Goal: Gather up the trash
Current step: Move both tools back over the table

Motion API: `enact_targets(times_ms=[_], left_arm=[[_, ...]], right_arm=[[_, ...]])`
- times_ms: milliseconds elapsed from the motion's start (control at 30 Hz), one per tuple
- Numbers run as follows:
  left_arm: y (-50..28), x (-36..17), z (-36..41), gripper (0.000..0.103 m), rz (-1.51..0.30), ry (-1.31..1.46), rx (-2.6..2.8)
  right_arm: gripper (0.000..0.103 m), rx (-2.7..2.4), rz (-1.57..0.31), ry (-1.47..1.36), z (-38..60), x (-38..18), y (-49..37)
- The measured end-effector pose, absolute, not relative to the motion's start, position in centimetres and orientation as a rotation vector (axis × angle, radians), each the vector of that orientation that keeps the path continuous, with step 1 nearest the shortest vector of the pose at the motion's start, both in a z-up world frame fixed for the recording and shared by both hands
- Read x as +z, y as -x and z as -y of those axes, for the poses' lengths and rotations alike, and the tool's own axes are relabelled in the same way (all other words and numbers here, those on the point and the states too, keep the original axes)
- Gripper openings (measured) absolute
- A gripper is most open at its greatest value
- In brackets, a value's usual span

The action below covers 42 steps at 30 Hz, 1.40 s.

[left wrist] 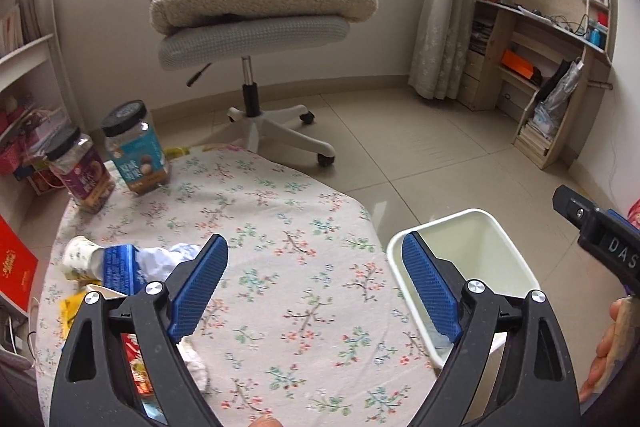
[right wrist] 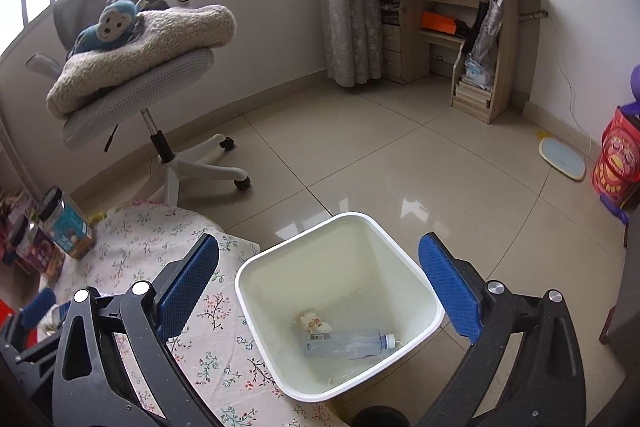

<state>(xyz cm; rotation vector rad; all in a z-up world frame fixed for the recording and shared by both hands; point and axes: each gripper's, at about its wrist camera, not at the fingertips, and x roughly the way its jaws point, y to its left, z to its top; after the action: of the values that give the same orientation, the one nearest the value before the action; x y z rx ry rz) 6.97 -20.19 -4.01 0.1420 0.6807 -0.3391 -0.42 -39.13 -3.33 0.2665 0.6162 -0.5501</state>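
White bin (right wrist: 412, 281), plastic bottle (right wrist: 348, 345) and crumpled wrapper (right wrist: 314, 321) inside

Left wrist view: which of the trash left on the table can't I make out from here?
- Red packet: mostly behind the left claw's black frame; kind unclear.
- Yellow scrap: partly behind that frame.
- Blue carton and crumpled paper: overlapping, lower ends hidden by the finger.
- Right wrist view: the pile lies at the left edge, behind the claw.
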Motion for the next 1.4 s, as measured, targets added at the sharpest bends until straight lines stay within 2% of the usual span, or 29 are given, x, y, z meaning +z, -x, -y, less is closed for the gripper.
enact_targets(times_ms=[333,1400], left_arm=[[-6.1,-3.7,12.8,0.093,-0.539,-0.1,-0.174],[-7.9,-5.3,0.9,0.093,-0.647,-0.014,0.072]], right_arm=[[0.096,-0.451,-0.558,-0.131,31.7,-3.0,-1.4],[0.096,-0.232,-0.574,-0.016,19.3,-4.2,-6.3]])
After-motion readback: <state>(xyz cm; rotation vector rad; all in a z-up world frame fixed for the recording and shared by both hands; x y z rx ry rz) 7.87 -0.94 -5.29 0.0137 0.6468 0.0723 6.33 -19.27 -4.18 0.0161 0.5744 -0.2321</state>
